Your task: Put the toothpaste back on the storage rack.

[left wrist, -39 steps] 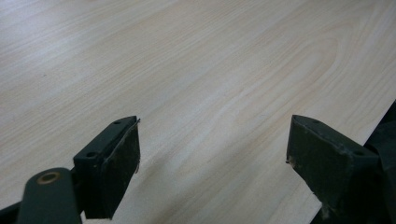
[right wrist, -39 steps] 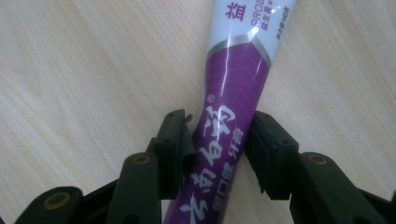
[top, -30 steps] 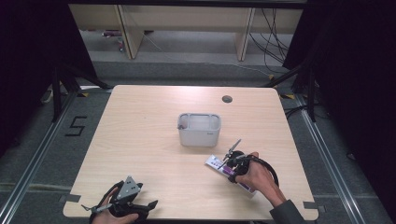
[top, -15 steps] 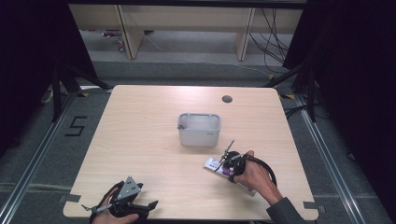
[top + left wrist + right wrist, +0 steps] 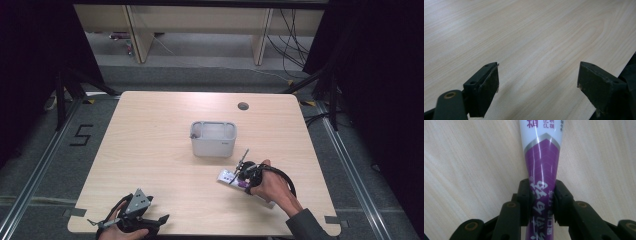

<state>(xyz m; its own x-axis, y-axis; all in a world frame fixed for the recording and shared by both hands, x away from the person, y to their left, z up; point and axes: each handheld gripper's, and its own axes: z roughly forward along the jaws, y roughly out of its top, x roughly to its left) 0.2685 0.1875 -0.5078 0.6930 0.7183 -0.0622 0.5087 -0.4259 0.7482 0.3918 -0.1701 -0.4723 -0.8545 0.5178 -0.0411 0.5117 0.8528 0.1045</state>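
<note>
Two grippers work over the pale wooden table, and the risks run from its broad top down to one thin grip. Beyond the right gripper stands the grey rectangular plastic bin, near but apart from it; a careless swing forward could knock the bin's near wall. The left gripper hangs with jaws spread wide over bare wood at the table's near edge, holding nothing, and could slip off that edge. The right gripper's jaws are closed on the purple-and-white soft plastic tube, which extends ahead of them over the wood. The tube is slick and pinched narrow, so it may well squirm out or twist if lifted quickly.
</note>
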